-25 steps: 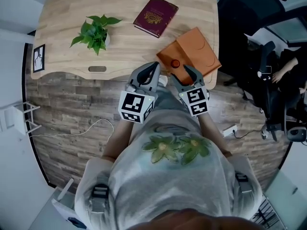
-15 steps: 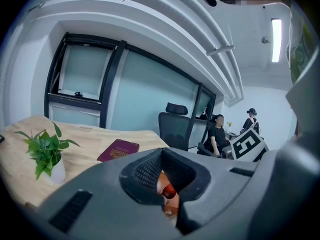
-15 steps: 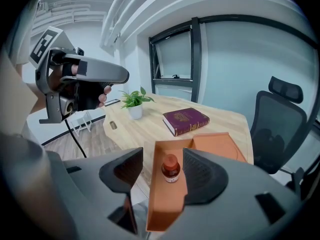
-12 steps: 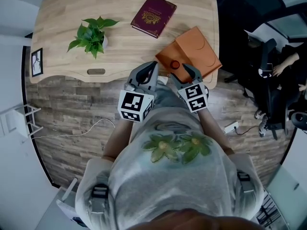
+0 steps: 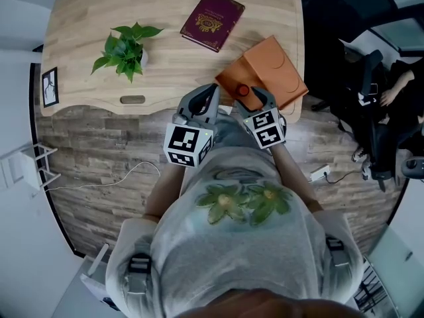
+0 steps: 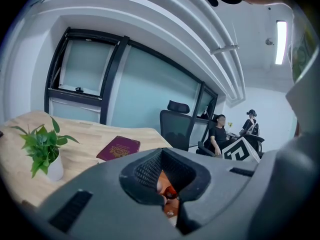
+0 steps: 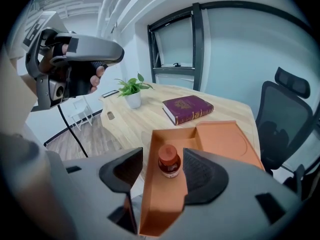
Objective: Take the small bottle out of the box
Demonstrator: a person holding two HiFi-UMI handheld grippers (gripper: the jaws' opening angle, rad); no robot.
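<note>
The right gripper (image 7: 162,160) has its jaws spread wide, and the small bottle (image 7: 169,161) stands upright in the gap between them, its red cap up; the right-hand pad sits just beside it, and I cannot tell whether it touches. The bottle is in the open orange box (image 7: 161,206), in the tray half at the lower middle of the right gripper view, with the flat lid (image 7: 226,141) folded out beyond it toward the right. The left gripper (image 5: 211,91) has its jaws drawn together on nothing; through the small hollow between its pads a sliver of the orange box and the red cap shows. In the head view both grippers sit side by side at the centre, at the near edge of the wooden table (image 5: 165,68), the right one over the box. Further up the table lies a maroon book (image 5: 213,21), to its left a small potted plant (image 5: 126,45), and at the far left edge a small picture frame (image 5: 50,86)
</note>
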